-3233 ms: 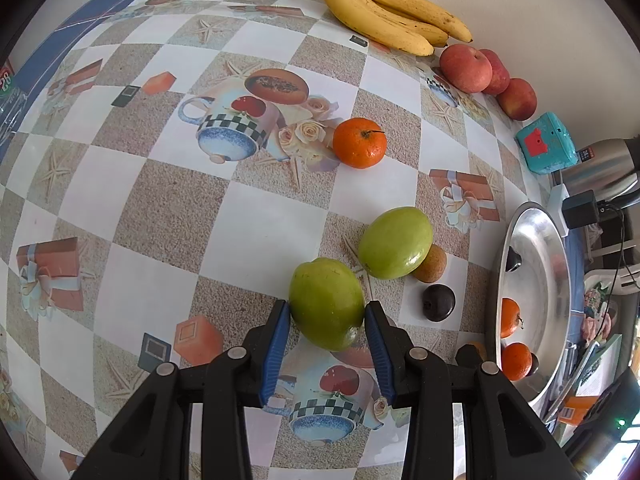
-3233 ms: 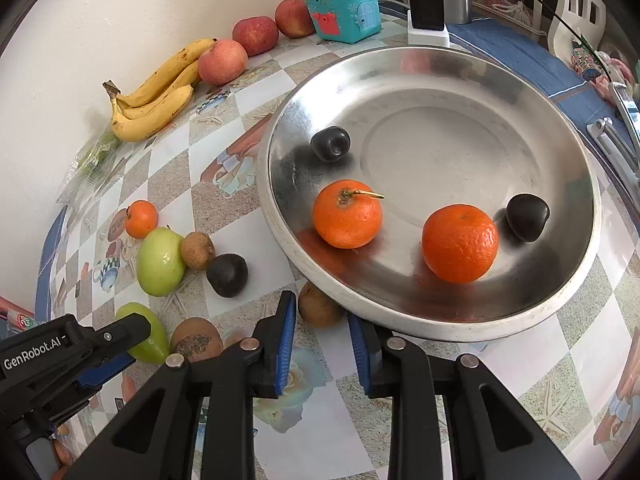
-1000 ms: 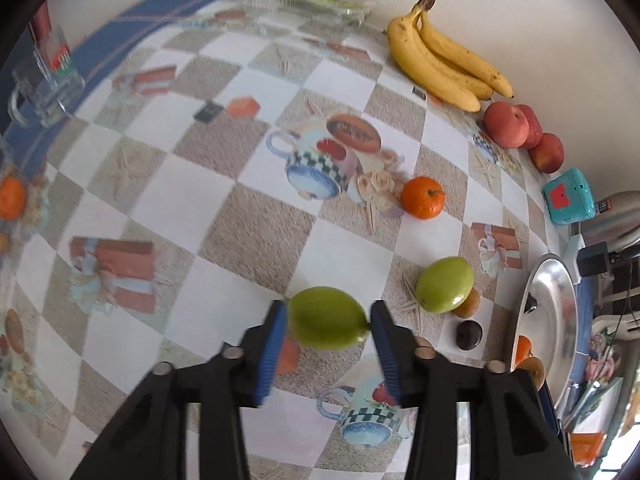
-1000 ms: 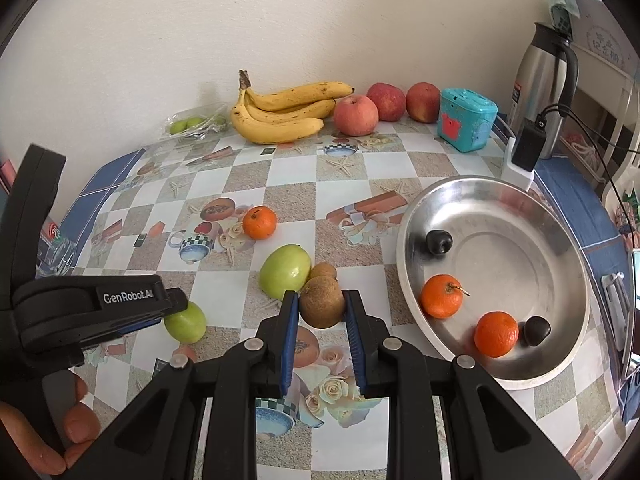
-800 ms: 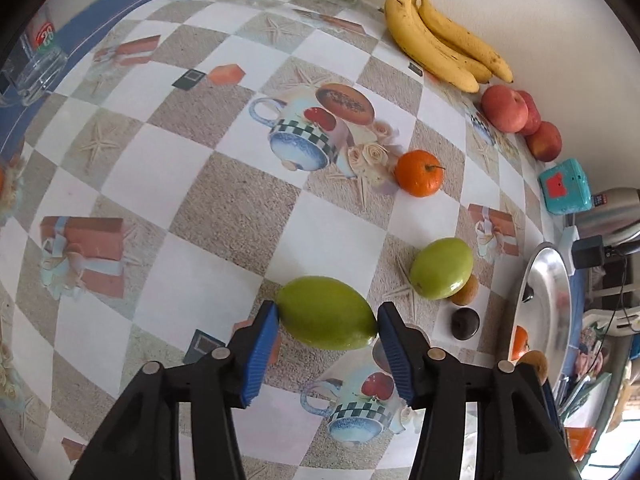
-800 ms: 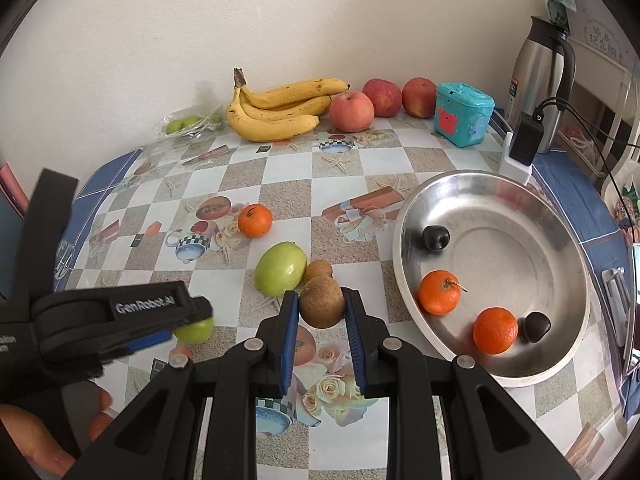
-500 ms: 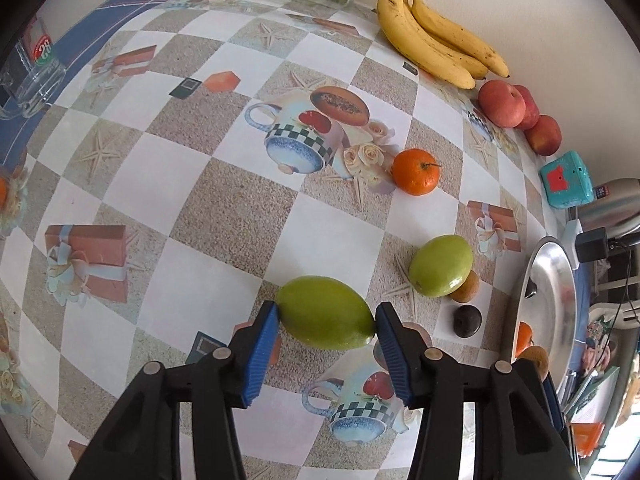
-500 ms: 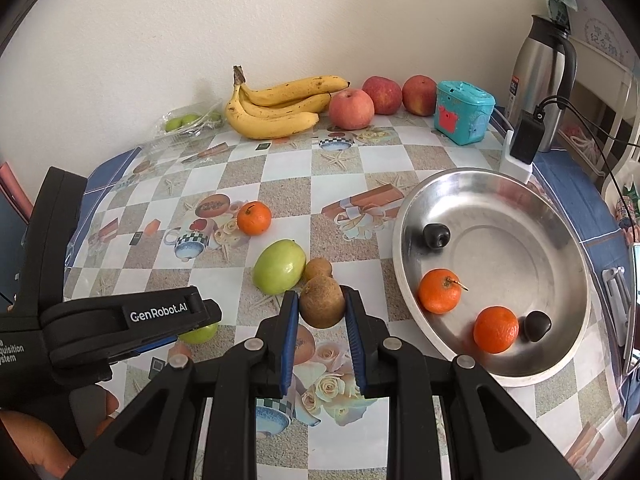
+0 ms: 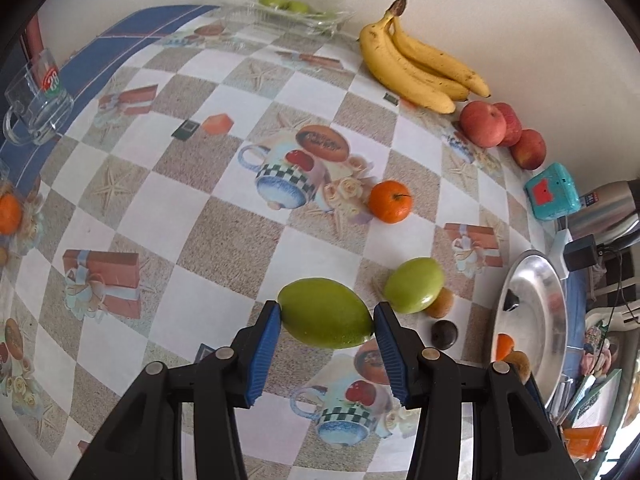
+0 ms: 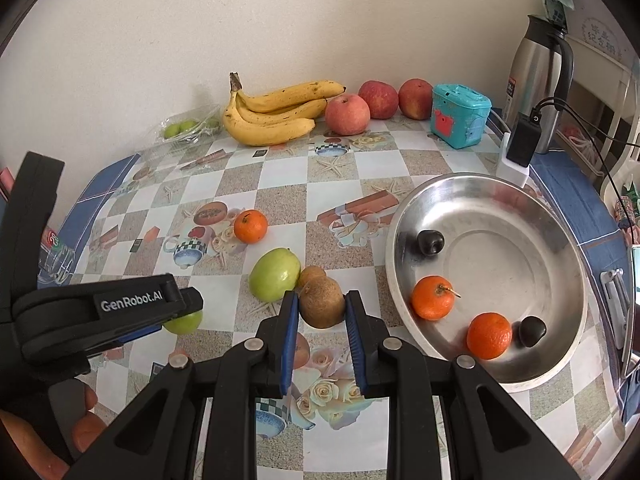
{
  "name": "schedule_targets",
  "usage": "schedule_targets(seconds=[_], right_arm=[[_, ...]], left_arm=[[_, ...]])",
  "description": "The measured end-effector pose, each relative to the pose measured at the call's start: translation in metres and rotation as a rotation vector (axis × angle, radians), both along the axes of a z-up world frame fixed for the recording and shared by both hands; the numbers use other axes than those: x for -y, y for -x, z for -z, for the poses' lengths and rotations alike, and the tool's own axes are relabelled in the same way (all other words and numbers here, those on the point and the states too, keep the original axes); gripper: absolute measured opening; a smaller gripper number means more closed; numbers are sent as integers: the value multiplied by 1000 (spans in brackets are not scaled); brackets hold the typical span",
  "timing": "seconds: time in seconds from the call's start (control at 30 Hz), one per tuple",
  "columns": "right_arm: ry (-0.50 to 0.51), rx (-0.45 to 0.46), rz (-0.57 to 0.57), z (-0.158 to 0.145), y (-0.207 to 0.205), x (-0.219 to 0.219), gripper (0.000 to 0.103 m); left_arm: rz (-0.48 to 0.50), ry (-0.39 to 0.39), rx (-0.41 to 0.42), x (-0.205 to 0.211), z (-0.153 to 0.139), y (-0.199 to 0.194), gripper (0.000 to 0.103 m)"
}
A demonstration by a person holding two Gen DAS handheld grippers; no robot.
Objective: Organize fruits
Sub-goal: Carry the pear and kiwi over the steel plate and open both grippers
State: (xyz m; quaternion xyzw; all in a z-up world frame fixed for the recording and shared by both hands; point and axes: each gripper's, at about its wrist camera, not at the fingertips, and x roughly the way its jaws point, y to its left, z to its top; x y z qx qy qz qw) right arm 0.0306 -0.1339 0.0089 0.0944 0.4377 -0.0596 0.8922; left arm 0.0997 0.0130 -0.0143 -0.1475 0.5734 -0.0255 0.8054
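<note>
My left gripper (image 9: 326,322) is shut on a green mango (image 9: 326,314) and holds it above the table. My right gripper (image 10: 322,312) is shut on a brown kiwi (image 10: 322,306), also lifted. On the table lie a second green fruit (image 10: 275,274), a smaller kiwi (image 10: 311,274), an orange (image 10: 251,226) and a dark plum (image 9: 444,334). The steel bowl (image 10: 560,240) at the right holds two oranges (image 10: 433,298) and two dark plums (image 10: 431,241).
Bananas (image 10: 276,114), three red apples (image 10: 347,114) and a teal box (image 10: 460,114) line the back wall. A steel kettle (image 10: 538,68) and a charger stand at the back right. A glass mug (image 9: 34,100) stands at the far left.
Both grippers have lifted their fruit off the table and pulled back over the last seconds. In the last half second little has moved; the left gripper still holds the mango aloft.
</note>
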Motion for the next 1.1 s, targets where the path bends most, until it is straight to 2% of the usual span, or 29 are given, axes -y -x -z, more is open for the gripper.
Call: schedule_targets(seconds=[0.2, 0.3, 0.37, 0.5, 0.67, 0.8, 0.87, 0.9, 0.97, 1.1], right_arm=[[-13, -12, 15, 0, -3, 16, 24], [-32, -42, 66, 5, -6, 41, 24], [-42, -64, 116, 8, -7, 63, 24], [-34, -97, 183, 13, -7, 97, 24], [-38, -129, 217, 21, -5, 119, 25], [-47, -138, 213, 22, -4, 122, 24], [-62, -133, 211, 21, -5, 123, 25], [-65, -131, 210, 20, -5, 122, 25], [-68, -130, 208, 20, -4, 121, 25], [-75, -135, 213, 21, -4, 123, 25]], left_arm=[[29, 11, 30, 19, -11, 3, 51], [73, 13, 49, 37, -17, 6, 49], [112, 15, 67, 52, -22, 8, 23], [193, 4, 97, 82, -27, 11, 23], [197, -61, 84, 88, -15, 9, 23], [172, -49, 29, 79, 0, 6, 30], [170, -37, 16, 80, 6, 5, 51], [172, -27, 19, 81, 7, 5, 54], [187, -24, 13, 85, 12, 5, 54], [211, -87, -23, 93, 26, 7, 55]])
